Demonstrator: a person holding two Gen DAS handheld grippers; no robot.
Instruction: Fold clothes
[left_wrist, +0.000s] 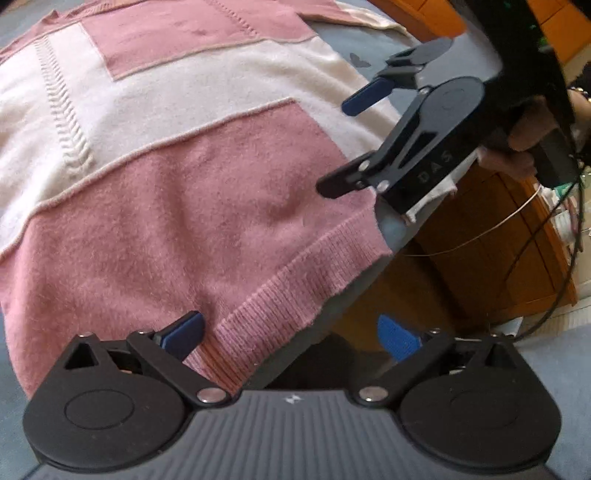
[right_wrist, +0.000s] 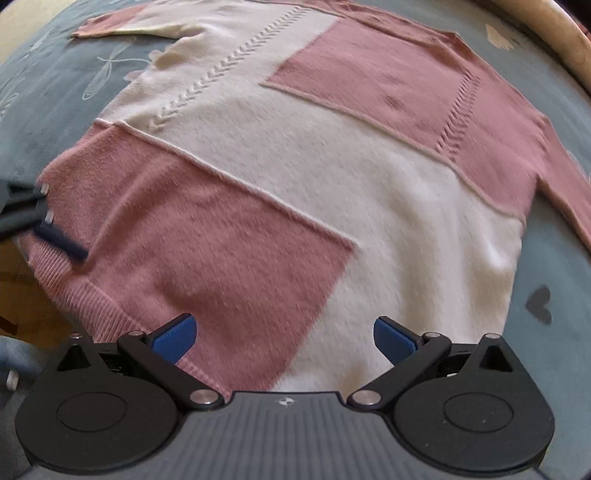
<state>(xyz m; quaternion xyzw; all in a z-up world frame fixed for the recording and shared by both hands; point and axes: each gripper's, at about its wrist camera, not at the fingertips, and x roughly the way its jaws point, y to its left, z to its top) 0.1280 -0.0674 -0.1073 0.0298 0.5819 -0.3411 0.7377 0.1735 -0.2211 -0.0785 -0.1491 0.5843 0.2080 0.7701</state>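
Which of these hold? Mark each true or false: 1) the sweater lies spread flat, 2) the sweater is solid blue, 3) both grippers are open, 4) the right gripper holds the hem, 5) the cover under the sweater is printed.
1) True: the sweater lies spread flat on the cover.
2) False: it is pink and cream blocks.
3) True: the left gripper and the right gripper both have their fingers apart.
4) False: the right gripper is open above the sweater's lower edge, holding nothing.
5) True: the grey-blue cover shows pale flower shapes and a dark heart.
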